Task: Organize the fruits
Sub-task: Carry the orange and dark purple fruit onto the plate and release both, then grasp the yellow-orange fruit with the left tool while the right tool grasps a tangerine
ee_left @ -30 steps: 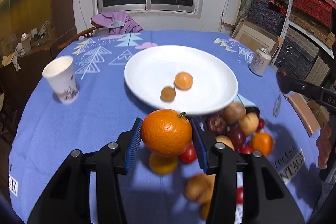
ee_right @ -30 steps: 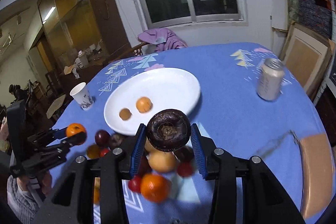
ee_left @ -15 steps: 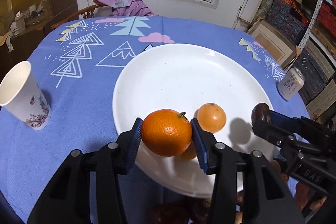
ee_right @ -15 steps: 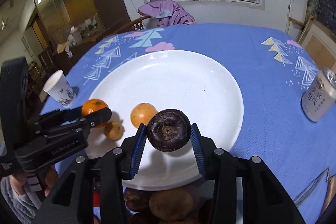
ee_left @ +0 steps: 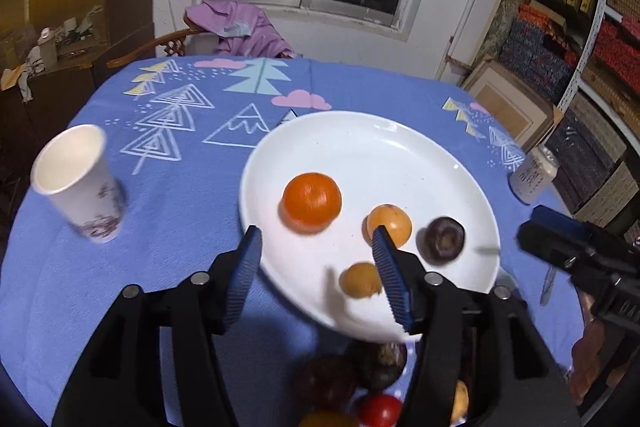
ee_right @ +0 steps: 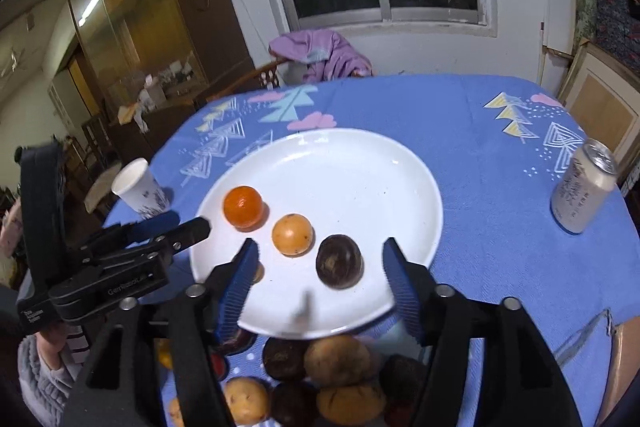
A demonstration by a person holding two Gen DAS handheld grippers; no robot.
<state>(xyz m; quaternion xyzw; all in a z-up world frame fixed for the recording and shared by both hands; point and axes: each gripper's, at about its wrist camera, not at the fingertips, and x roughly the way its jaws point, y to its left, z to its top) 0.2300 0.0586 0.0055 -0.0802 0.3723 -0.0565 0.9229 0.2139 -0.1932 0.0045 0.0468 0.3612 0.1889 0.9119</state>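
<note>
Both releases just made. Left gripper point(ee_left: 316, 259) jaws opening, empty: orange point(ee_left: 312, 202) now lies on plate point(ee_left: 360, 131) just ahead. Right gripper point(ee_right: 318, 275) opening; dark fruit point(ee_right: 339, 261) between jaws, untouched, on plate. Pile on counter point(ee_right: 480, 131) remains.

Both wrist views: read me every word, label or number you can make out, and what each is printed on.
"GenRobot.AI": on the body of the left gripper, seen in the right wrist view.
"DA...": cut-off letters on the body of the right gripper, seen in the left wrist view.
Small white label lower on the left gripper's body: too small to read.
Dark characters on the drink can: too blurred to read.
Print on the paper cup: a pattern, no legible text.
</note>
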